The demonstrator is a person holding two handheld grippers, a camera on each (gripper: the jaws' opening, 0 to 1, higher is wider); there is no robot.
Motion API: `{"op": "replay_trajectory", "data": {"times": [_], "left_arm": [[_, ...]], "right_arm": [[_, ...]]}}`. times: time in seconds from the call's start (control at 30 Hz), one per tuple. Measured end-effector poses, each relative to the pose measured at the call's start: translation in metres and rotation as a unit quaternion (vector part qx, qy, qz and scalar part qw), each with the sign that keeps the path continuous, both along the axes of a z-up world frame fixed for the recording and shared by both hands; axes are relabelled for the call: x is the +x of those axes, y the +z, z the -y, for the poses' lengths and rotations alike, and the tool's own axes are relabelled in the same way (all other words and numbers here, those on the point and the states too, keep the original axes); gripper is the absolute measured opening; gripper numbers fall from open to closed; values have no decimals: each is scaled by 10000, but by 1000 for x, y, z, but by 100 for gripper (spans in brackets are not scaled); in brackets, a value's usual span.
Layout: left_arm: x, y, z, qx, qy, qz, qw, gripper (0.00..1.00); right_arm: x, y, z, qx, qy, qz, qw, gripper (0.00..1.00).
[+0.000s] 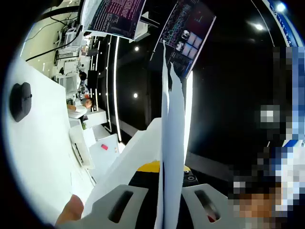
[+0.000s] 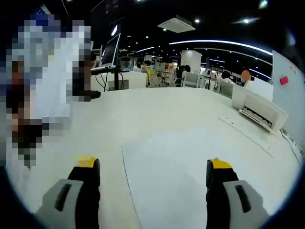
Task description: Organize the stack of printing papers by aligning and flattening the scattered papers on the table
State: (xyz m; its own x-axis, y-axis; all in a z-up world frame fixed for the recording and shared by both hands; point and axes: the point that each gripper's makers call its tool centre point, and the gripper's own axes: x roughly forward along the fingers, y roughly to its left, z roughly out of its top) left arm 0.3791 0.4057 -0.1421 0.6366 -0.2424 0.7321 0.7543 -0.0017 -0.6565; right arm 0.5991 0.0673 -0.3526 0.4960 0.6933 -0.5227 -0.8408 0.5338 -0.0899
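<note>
In the left gripper view the left gripper (image 1: 164,202) was clamped on a stack of white papers (image 1: 172,143), seen edge-on and rising between its jaws; the sheets hid the jaw tips and the stack's lower end ran out of view. The tilted white table (image 1: 43,157) carried a dark object (image 1: 20,100) near its far edge, too small to identify. Text on the monitors (image 1: 116,14) beyond was unreadable.

In the right gripper view the right gripper (image 2: 152,174) was spread wide, holding nothing, above a single sheet (image 2: 190,171) lying flat on the tabletop; the sheet's near edge was cut off. A white printer (image 2: 259,112) sat toward the table's right edge, with no label legible.
</note>
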Motion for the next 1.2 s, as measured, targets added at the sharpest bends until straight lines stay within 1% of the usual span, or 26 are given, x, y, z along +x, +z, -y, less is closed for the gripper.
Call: {"op": "replay_trajectory", "data": {"times": [0.07,0.1,0.13,0.2,0.23,0.27,0.4,0.47,0.53,0.6,0.67,0.7,0.77,0.8,0.83,0.93,0.97,1.0,1.03,1.07,1.1,1.17,1.2], "left_arm": [[3,-1,-4,10,6,-24,10000,6],[5,-1,-5,18,5,-34,10000,6],[5,-2,-5,33,16,-40,10000,6],[6,-2,-10,62,58,-49,10000,6],[7,-2,-12,61,73,-51,9999,6],[9,-3,-15,62,90,-51,9999,6],[13,-4,-20,97,122,-66,9999,6],[15,-5,-20,90,111,-68,9999,6],[17,-6,-19,84,93,-80,9999,6],[18,-7,-17,79,67,-91,9999,6],[17,-7,-17,83,54,-95,9999,6],[17,-7,-17,80,52,-94,9999,6],[16,-7,-17,88,57,-91,9999,6],[15,-7,-16,92,63,-87,9999,6],[15,-7,-17,92,68,-84,9999,6],[15,-8,-18,86,89,-100,9999,6],[16,-8,-19,86,86,-105,9999,6],[15,-8,-18,88,85,-105,9999,6],[15,-8,-17,92,80,-99,9999,6],[15,-8,-16,97,78,-101,9999,6],[15,-8,-17,99,84,-106,9999,6],[14,-8,-17,115,95,-95,9998,6],[14,-8,-17,116,98,-95,9998,6]], "right_arm": [[5,-8,3,-117,16,-117,9999,86],[6,-10,3,-54,-4,-231,9997,86],[11,-12,5,47,-160,-359,9992,85],[16,-18,10,-58,-165,-356,9992,80],[18,-24,14,-122,-190,-417,9989,81],[21,-20,13,13,-198,-453,9988,81],[16,-19,17,97,-242,-480,9985,80],[10,-22,14,103,-210,-476,9986,79],[14,-22,14,134,-151,-526,9984,77],[11,-22,11,143,-50,-498,9986,73],[6,-22,10,120,-39,-438,9990,72],[7,-23,10,157,-35,-527,9985,72],[9,-22,10,160,-11,-440,9989,70],[8,-21,9,175,0,-436,9989,65],[11,-23,9,181,-5,-447,9988,61],[17,-25,7,202,-18,-408,9990,54],[18,-26,8,203,-39,-396,9990,48],[21,-29,9,159,-79,-408,9990,39],[25,-28,12,140,-217,-319,9992,26],[31,-31,16,43,-356,-280,9990,16],[30,-29,16,50,-333,-189,9993,17],[27,-31,14,124,-263,-246,9993,14],[27,-32,13,111,-211,-196,9995,14]]}}
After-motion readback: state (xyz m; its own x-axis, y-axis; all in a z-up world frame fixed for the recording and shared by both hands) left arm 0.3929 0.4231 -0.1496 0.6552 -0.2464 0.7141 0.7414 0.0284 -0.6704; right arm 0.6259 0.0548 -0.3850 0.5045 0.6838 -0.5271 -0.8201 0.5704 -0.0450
